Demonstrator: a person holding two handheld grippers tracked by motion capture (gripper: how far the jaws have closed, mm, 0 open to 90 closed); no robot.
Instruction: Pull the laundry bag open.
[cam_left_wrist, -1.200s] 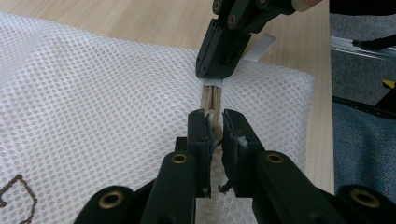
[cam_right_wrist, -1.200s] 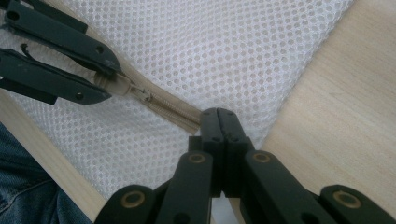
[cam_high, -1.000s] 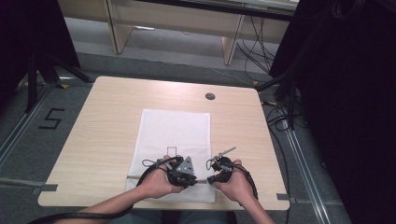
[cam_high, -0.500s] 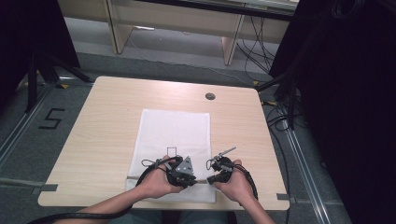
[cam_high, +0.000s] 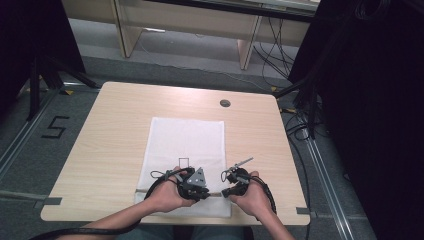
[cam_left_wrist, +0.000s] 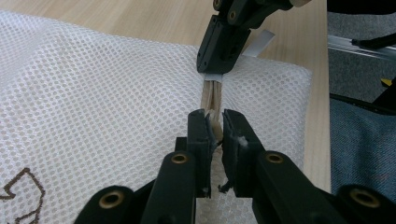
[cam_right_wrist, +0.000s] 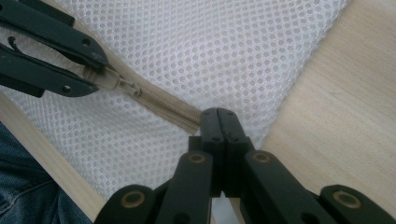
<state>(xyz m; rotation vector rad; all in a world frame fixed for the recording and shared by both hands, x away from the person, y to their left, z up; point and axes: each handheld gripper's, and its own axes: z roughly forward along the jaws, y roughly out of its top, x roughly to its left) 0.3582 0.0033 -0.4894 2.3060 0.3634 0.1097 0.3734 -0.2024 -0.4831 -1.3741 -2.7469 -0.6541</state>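
On the table (cam_high: 115, 130), high view: white mesh bag (cam_high: 187, 145) lies flat at centre, its near edge by the person's hands. Left gripper (cam_high: 192, 184) and right gripper (cam_high: 234, 181) sit close together at lower centre of the frame, over that edge. Readable writing: a "5" marked on the floor at left; a small dark outline print on the bag, not legible. Against the earlier frames, hands, grippers and bag stand unchanged.

Left gripper view: jaws clenched on the beige zip pull (cam_left_wrist: 214, 122) at centre; the zip (cam_left_wrist: 212, 93) runs up to the right gripper (cam_left_wrist: 223, 51), upper centre. Brown print at lower left, unreadable.

Right gripper view: jaws pressed together on the zip end (cam_right_wrist: 194, 122) at centre; left gripper (cam_right_wrist: 91, 70) at upper left grasps the pull.
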